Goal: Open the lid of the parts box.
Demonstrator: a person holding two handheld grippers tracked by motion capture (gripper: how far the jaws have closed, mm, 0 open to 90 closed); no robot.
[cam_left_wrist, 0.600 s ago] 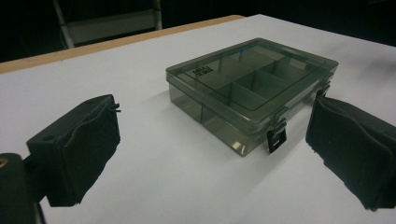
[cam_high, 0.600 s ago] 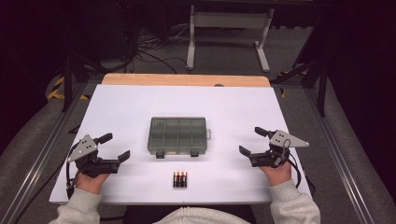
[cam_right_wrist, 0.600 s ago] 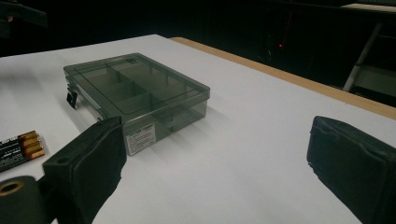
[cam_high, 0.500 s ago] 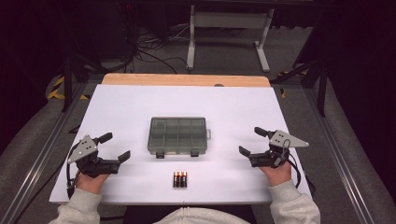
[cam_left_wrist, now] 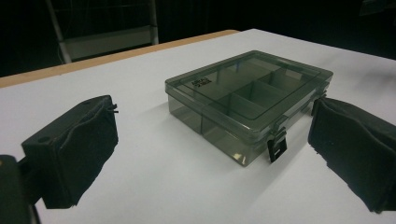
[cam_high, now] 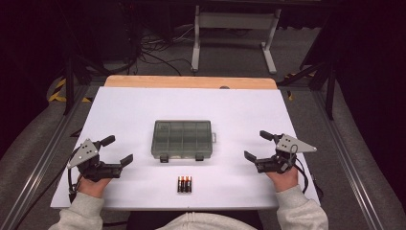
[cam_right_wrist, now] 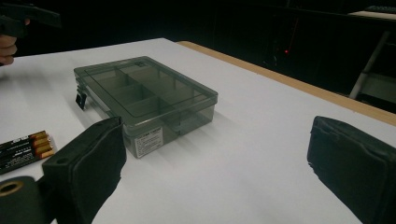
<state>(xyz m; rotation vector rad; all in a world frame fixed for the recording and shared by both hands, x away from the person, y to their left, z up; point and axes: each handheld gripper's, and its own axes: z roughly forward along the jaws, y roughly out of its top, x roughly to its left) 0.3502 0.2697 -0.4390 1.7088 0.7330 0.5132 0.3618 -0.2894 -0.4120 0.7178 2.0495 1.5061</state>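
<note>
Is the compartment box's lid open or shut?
Shut. The compartment box has its lid lying flat on the base, with a front latch down across the seam.

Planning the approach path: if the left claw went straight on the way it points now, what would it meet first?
Probably the compartment box: it lies ahead between the open jaws of the left claw, latched front corner nearest. Bare white table comes before it. Depth is hard to judge.

A white desk [cam_high: 134,110] with a wooden far edge; beyond it, a white metal stand [cam_high: 234,21] and loose cables [cam_high: 153,50] on grey floor.
</note>
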